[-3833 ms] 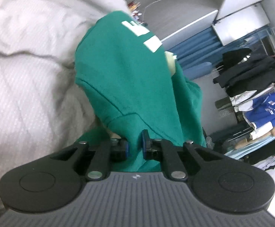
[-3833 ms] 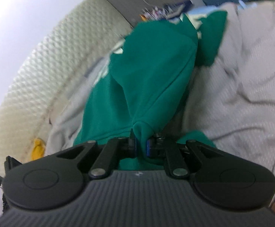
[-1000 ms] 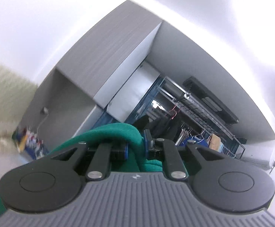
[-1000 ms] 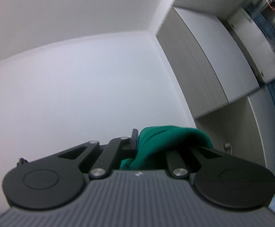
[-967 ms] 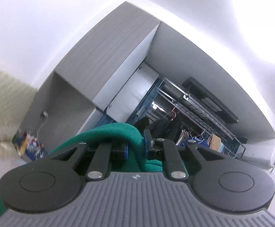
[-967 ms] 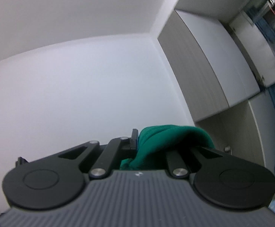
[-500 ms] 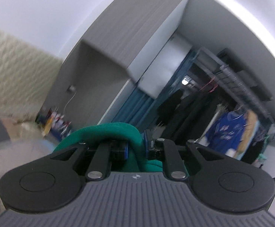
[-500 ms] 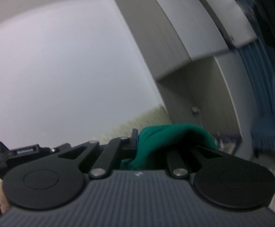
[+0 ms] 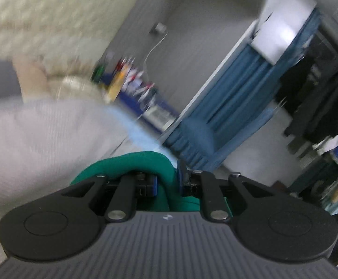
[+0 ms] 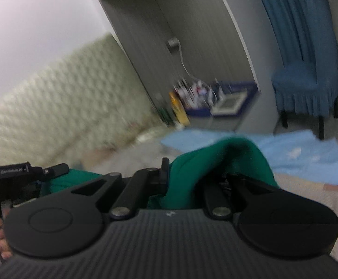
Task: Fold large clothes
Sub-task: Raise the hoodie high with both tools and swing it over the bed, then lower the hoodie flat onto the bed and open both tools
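The green garment (image 9: 145, 162) is pinched at two places, one in each gripper, and only the bunched folds at the fingers show in either wrist view; the rest of it hangs or trails out of sight below the cameras. The left gripper (image 9: 167, 181) has its fingers closed on a thick roll of the green cloth that arches over the left finger and drops between the two. The right gripper (image 10: 192, 181) likewise clamps a humped fold of the same cloth, which spills over and hides its right finger. The fabric looks like a thick, soft knit, sweatshirt weight: it bends into rounded rolls rather than sharp creases, so it should drape heavily, sag between the two holds and resist lying flat without smoothing. It seems neither slippery nor fragile, and a firm pinch on a doubled edge or seam should hold it. Holds near two matching corners or the shoulders would likely let it hang square. Beyond the fingers lie a grey bedspread (image 9: 41, 134), a light blue cloth (image 10: 296, 155), a padded headboard (image 10: 59, 107) and a blue chair (image 10: 308, 86), all blurred.
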`<action>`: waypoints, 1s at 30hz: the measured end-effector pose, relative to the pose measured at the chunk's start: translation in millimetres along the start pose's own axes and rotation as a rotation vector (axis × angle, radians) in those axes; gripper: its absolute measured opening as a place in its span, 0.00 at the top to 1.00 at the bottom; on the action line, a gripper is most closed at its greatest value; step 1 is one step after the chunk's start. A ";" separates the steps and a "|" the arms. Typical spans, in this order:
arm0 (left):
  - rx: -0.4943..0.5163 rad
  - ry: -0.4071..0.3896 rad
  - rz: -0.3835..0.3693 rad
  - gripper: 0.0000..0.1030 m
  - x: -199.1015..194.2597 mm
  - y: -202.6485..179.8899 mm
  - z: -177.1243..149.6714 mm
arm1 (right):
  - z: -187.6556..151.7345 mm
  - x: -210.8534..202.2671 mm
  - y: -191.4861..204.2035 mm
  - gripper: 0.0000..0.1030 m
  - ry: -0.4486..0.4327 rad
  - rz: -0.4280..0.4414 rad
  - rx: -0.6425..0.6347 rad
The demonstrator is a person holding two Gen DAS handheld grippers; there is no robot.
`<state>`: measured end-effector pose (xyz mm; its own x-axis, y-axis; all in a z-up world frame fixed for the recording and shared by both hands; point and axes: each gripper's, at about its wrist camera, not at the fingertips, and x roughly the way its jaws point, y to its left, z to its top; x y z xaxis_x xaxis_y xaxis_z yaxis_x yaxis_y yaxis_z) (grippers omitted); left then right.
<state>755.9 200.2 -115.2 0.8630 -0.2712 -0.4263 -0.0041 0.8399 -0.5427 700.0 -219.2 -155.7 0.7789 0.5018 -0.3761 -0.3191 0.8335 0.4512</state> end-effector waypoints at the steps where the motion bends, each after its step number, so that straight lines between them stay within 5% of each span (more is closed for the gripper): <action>1: 0.009 0.019 0.014 0.82 20.1 12.9 -7.4 | -11.5 7.3 -3.0 0.91 0.013 -0.007 -0.012; 11: 0.038 0.215 0.133 0.82 137.0 90.3 -54.6 | -67.5 70.2 -40.9 0.88 0.172 -0.051 -0.001; 18: 0.090 0.229 0.147 0.82 131.2 79.7 -53.2 | -72.2 61.1 -39.6 0.83 0.166 -0.056 0.035; 20: 0.112 0.235 0.148 0.77 121.0 69.0 -47.2 | -70.8 52.9 -33.4 0.83 0.161 -0.059 0.022; 21: 0.126 0.238 0.146 0.65 114.1 62.6 -46.0 | -69.0 46.2 -29.3 0.79 0.158 -0.066 0.022; 22: 0.141 0.239 0.147 0.43 106.1 55.0 -44.6 | -68.9 41.5 -27.5 0.75 0.153 -0.074 0.022; 24: 0.177 0.209 0.167 0.30 87.9 39.0 -42.5 | -66.5 24.7 -19.4 0.52 0.133 -0.089 0.009; 30: 0.260 0.156 0.191 0.29 27.1 0.4 -47.7 | -66.7 -38.8 8.7 0.45 0.078 -0.080 -0.039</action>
<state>755.2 170.7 -161.4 0.7713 -0.1498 -0.6186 -0.0114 0.9685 -0.2488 630.9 -216.0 -191.2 0.7591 0.4485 -0.4719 -0.2794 0.8791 0.3861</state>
